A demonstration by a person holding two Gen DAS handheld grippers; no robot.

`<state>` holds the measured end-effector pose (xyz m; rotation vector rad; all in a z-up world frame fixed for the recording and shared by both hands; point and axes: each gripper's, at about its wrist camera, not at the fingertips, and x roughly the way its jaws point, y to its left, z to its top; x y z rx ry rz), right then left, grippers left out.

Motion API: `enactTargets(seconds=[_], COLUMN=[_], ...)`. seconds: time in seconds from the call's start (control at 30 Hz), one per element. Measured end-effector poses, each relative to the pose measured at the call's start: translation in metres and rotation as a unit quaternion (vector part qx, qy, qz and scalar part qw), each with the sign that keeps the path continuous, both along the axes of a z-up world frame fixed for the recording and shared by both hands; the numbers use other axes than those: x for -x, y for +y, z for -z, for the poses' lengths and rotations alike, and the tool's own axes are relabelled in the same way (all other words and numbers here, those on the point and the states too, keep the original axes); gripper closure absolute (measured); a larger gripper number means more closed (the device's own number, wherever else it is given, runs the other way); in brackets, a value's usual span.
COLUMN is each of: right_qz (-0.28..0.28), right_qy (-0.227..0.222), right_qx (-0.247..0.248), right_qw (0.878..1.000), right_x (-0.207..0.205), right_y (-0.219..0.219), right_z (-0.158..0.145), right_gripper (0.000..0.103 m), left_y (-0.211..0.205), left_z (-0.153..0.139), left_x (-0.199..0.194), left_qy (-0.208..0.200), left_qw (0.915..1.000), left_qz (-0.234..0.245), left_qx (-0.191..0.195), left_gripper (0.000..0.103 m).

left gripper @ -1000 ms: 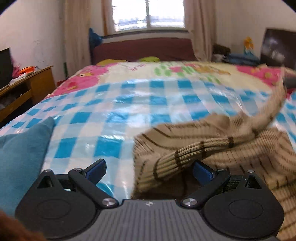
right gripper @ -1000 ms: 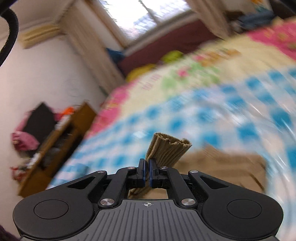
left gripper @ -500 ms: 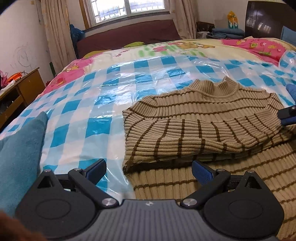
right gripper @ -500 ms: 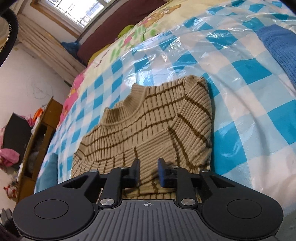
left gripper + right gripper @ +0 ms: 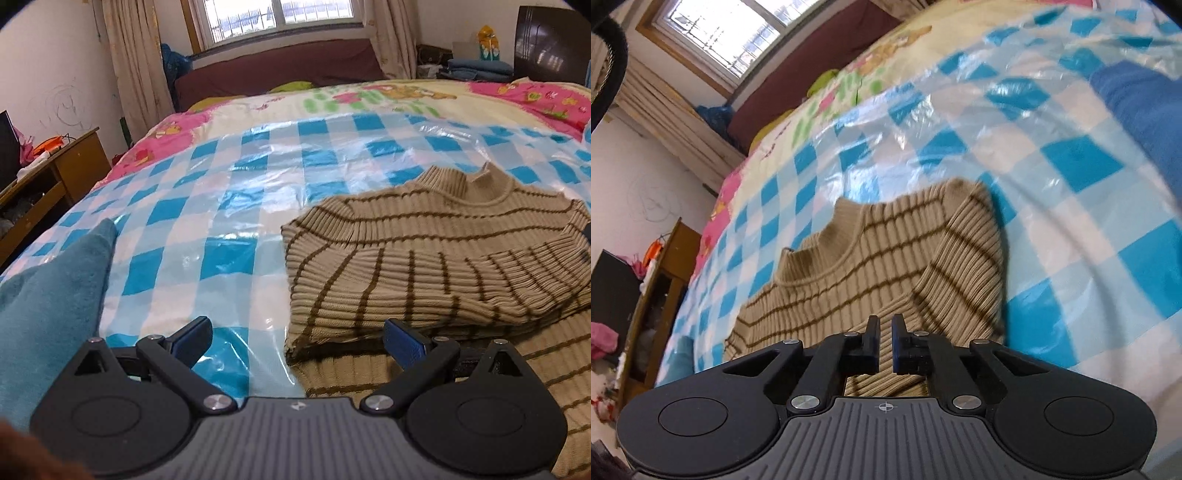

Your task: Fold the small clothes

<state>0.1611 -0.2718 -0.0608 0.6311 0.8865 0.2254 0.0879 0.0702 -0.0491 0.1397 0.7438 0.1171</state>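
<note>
The sweater (image 5: 424, 266) lay on the bed (image 5: 258, 177), collar away, its hem beneath both tongs: the left tongs (image 5: 297, 341) wide open, the right tongs (image 5: 884, 343) slightly parted, gripping nothing.

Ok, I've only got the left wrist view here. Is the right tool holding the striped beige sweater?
Observer: No. The right tool sits over the beige ribbed sweater with brown stripes. Its fingers are a narrow gap apart with nothing between them.
Operator: Anything lying beyond the sweater on that side?
Observer: Yes. A blue knitted cloth lies on the blue-and-white checked plastic sheet, with bare sheet between it and the sweater.
</note>
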Motion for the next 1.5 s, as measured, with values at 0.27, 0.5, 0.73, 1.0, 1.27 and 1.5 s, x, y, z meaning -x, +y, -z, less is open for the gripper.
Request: enactTargets(seconds=[0.27, 0.5, 0.73, 1.0, 1.27, 1.5], right_qz=[-0.003, -0.048, -0.046, -0.023, -0.030, -0.052], right_qy=[0.011, 0.021, 0.011, 0.003, -0.006, -0.050], right_qx=[0.018, 0.044, 0.034, 0.062, 0.117, 0.136], right_qw=[1.000, 0.998, 0.998, 0.998, 0.993, 0.988], right_x=[-0.006, -0.015, -0.013, -0.015, -0.006, 0.004], right_y=[-0.003, 0.015, 0.007, 0.000, 0.013, 0.031], right_z=[0.009, 0.018, 0.006, 0.003, -0.004, -0.029], right_gripper=[0.066, 0.066, 0.097, 0.097, 0.090, 0.090], left_y=[-0.004, -0.005, -0.003, -0.006, 0.017, 0.020], left_z=[0.014, 0.015, 0.006, 0.006, 0.006, -0.014], left_x=[-0.009, -0.013, -0.010, -0.014, -0.004, -0.013], left_qy=[0.026, 0.024, 0.012, 0.009, 0.032, -0.009], left_qw=[0.9996, 0.9997, 0.9999, 0.9999, 0.9990, 0.9985], left_qz=[0.007, 0.008, 0.006, 0.010, -0.012, -0.019], left_qx=[-0.009, 0.001, 0.009, 0.008, 0.030, 0.050], left_gripper=[0.000, 0.000, 0.000, 0.000, 0.001, 0.001])
